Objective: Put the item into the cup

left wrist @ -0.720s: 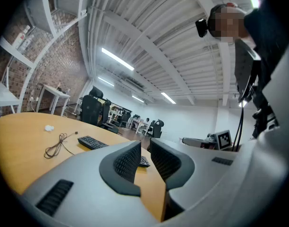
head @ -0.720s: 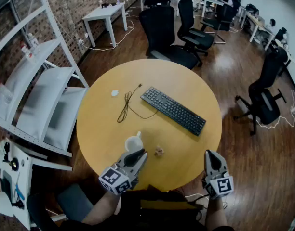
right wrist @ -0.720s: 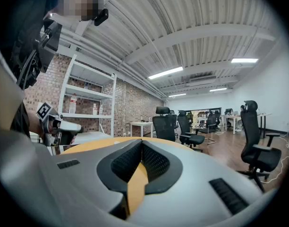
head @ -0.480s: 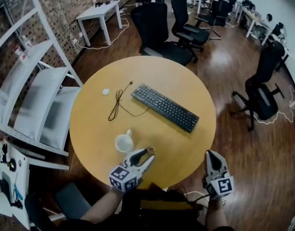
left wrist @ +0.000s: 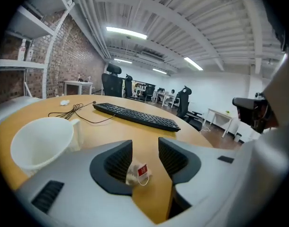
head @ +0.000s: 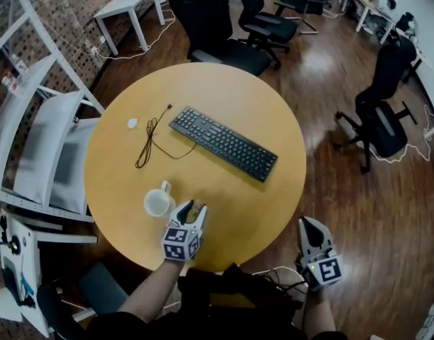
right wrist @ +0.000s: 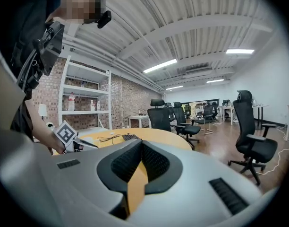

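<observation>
we see the white ceramic cup (head: 157, 202) upright on the round yellow table (head: 259, 112). just right of it, the left gripper (head: 191, 206) has its jaws wide around the small beige tea bag with a red tag (left wrist: 136, 173) (lying on the tabletop). the right gripper (head: 307, 222), off the table, is closed and empty.

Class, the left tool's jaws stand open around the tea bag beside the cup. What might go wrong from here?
The tea bag lies off-centre, against one jaw of the left tool; closing may pinch only its tag and drop it.
The cup stands close beside the tool; swinging over might knock it.
</observation>
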`<state>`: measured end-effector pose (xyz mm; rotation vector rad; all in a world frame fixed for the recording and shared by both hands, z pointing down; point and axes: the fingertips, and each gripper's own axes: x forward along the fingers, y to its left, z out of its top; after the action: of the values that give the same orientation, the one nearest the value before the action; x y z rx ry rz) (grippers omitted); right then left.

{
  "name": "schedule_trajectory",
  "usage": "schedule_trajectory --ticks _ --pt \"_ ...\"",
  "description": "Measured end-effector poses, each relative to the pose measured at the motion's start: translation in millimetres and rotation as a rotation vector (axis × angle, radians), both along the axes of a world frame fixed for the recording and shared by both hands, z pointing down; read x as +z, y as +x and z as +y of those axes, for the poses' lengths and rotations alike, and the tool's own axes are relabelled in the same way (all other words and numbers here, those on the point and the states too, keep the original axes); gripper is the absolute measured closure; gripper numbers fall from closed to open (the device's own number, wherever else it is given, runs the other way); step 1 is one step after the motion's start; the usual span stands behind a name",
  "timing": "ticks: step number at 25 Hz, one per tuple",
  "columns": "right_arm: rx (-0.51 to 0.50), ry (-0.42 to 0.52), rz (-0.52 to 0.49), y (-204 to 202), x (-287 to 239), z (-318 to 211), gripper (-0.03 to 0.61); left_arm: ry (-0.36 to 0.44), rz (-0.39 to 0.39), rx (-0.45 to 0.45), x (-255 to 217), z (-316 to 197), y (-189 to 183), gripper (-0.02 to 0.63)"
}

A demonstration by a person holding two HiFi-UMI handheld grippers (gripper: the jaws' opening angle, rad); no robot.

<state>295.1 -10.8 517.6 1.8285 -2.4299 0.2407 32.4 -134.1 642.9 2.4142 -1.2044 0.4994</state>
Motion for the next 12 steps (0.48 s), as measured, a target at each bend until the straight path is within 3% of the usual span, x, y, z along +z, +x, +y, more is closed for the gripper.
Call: schedule_trajectory --ticks 7,12 --pt "0.021 -0.009 -0.028 7.4 6.5 5.1 0.574 -0.111 -0.005 -0.067 36.9 -8.6 -6.0 0.445" --pt "0.042 -0.018 -0.040 7.1 10.1 11.3 0.574 -0.140 -0.063 -0.067 51.6 -6.7 -7.6 0.521"
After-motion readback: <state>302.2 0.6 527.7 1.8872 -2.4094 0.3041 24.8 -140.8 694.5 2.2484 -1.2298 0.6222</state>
